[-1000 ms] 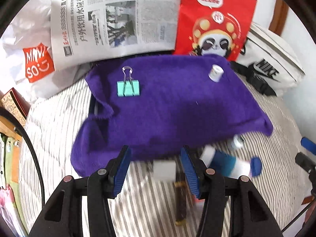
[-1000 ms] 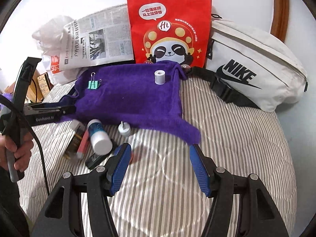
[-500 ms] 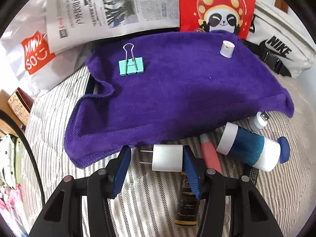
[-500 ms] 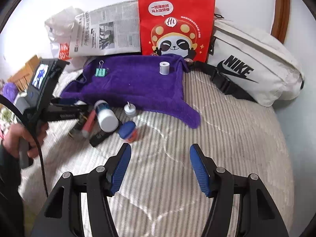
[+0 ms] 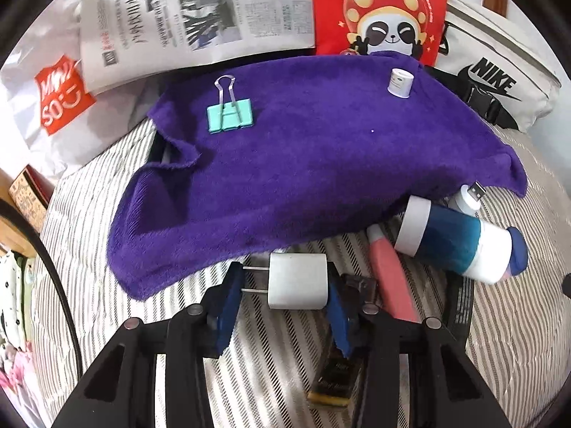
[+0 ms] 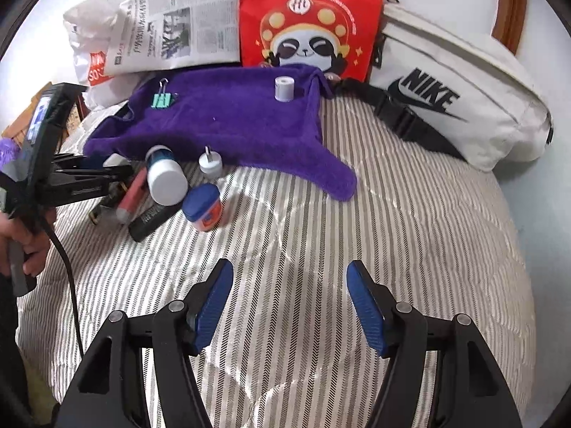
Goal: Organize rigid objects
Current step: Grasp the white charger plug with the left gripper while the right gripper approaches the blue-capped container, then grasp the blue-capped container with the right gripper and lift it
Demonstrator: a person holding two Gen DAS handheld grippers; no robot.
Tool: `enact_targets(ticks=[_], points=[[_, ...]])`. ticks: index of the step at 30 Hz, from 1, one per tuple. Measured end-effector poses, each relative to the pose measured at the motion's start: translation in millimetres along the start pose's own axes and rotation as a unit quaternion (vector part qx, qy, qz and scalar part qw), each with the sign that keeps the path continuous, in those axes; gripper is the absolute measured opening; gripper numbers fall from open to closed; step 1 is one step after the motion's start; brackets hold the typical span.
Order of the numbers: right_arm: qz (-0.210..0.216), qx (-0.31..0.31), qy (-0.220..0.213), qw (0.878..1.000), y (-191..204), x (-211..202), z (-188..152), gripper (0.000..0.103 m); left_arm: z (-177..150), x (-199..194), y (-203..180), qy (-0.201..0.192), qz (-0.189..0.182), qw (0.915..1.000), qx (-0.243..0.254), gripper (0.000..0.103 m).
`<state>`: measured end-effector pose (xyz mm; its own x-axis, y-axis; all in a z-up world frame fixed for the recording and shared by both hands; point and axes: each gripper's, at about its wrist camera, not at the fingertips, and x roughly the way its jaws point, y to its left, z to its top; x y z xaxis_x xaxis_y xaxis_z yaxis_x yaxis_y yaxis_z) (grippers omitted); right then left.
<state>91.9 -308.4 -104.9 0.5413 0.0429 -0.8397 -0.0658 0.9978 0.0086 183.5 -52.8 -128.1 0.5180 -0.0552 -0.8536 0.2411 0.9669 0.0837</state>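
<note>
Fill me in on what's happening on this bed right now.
A person holding two grippers is sorting small items onto a purple towel. The left gripper is closing on a white charger plug lying on the striped cover just off the towel. The right gripper hangs over bare cover, opening, nothing between its jaws. A mint binder clip and a small white roll already sit on the towel.

Black gripper frames (image 6: 289, 306) — blue ribbed jaws, silver screws, black cable (image 6: 67, 267)
</note>
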Motion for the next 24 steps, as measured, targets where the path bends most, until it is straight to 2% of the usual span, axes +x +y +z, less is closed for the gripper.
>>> enact_targets(ticks=[7,10,16,20,24], points=[[0.024,-0.005,-0.011,1.0,15.7,12.6,7.1,0.066,-17.3,-4.8,32.3,-0.004,0.015,0.9987,-0.049,0.042],[0.035,0.001,-0.013,0.999,23.7,19.1,14.1,0.066,-21.3,-3.6,37.4,-0.017,0.004,0.9976,-0.067,0.042],[0.021,-0.034,-0.038,0.998,51.6,23.0,19.0,0.066,-22.5,-1.0,37.1,-0.029,0.001,0.997,-0.071,0.043],[0.017,-0.055,-0.037,0.998,68.6,32.1,18.1,0.066,-26.1,-1.0,38.2,-0.04,0.0,0.9967,-0.071,0.044],[-0.014,-0.059,-0.029,0.998,79.3,50.2,16.4,0.065,-28.1,-1.4,34.7,-0.05,0.012,0.996,-0.073,0.044]])
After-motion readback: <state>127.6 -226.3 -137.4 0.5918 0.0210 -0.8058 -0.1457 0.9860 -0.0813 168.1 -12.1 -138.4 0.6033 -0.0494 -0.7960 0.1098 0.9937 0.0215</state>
